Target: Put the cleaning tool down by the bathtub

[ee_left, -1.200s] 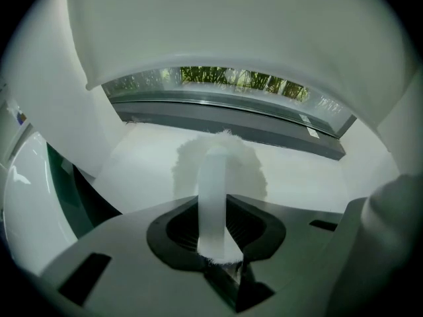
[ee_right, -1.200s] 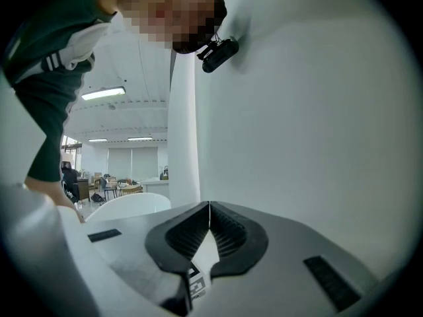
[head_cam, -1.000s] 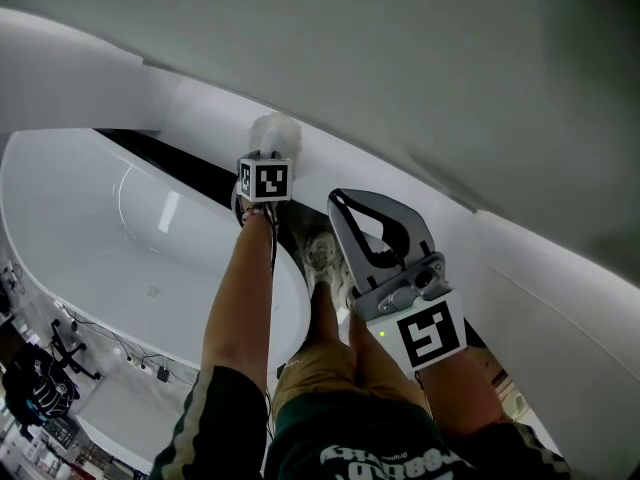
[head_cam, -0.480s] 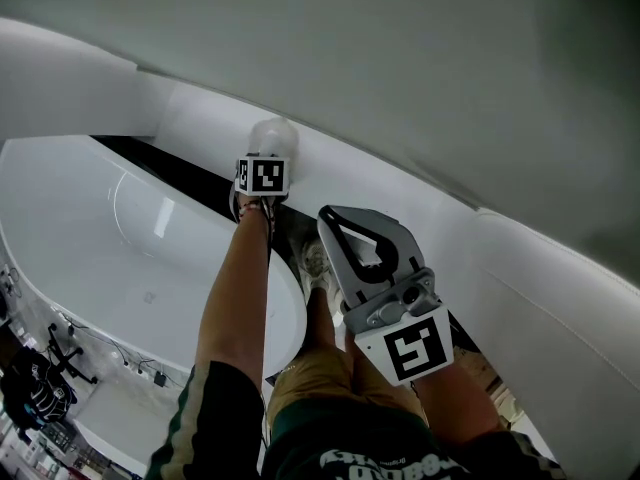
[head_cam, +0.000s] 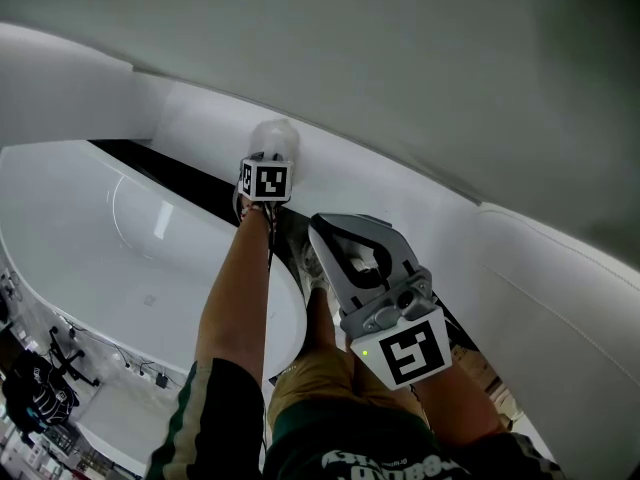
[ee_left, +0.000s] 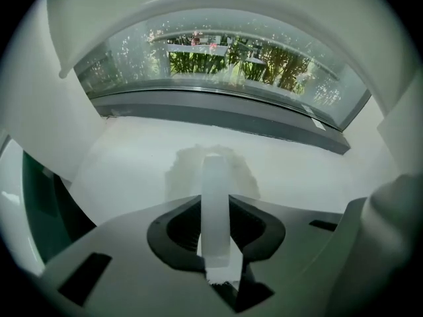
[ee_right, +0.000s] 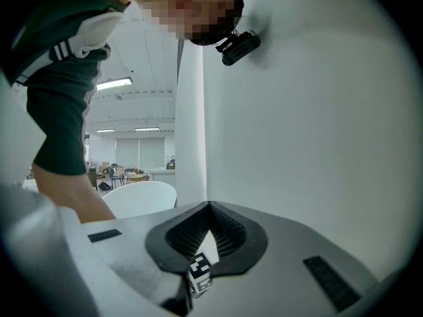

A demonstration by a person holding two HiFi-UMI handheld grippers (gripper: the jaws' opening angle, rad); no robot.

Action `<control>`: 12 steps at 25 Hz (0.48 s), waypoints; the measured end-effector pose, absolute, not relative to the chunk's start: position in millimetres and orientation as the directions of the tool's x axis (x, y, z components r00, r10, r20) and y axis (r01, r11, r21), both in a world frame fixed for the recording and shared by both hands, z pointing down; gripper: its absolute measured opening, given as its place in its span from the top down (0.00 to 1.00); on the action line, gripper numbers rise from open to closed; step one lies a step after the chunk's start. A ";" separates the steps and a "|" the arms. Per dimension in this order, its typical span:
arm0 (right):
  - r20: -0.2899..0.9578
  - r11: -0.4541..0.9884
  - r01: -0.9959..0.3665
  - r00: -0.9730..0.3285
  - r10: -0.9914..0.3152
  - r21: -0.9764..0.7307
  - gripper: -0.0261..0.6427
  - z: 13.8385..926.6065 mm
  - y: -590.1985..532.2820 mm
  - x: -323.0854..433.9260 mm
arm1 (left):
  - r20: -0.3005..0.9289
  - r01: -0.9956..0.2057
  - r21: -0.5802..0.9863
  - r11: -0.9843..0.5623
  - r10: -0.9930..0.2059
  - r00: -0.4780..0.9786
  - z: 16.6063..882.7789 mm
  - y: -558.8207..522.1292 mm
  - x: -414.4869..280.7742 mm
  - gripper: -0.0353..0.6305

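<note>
Grips the tool (ee_left: 214, 177) by its pale handle in the left gripper (ee_left: 215, 200), with the jaws clenched on either side of it and aimed steeply down. Holds the fluffy white head low at the white ledge (head_cam: 400, 193) just beside the tub (head_cam: 110, 238), past the dark strip (head_cam: 170, 168) along the rim; cannot tell whether touching. Carries the right gripper (ee_right: 209, 205) near level beside a white wall (ee_right: 310, 111), tips pressed together on nothing, closer in than the left in the head view.
</note>
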State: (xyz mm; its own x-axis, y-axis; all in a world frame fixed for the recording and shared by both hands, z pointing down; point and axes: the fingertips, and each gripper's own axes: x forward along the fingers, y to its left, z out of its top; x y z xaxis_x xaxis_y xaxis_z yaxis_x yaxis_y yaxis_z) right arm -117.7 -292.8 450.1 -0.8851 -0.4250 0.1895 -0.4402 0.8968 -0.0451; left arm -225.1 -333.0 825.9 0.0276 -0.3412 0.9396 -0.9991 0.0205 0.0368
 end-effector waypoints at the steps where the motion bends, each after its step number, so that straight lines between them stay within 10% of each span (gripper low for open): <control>1: 0.189 0.897 -0.439 -0.886 -0.424 -0.045 0.94 450.6 -293.3 -117.9 | 0.938 -0.999 0.037 0.023 -0.347 0.027 826.6 -332.9 -225.2 0.81; 12: 0.205 0.900 -0.434 -0.885 -0.417 -0.044 0.94 458.4 -292.4 -125.7 | 0.916 -0.996 0.035 0.079 -0.400 0.001 827.0 -332.4 -236.2 0.80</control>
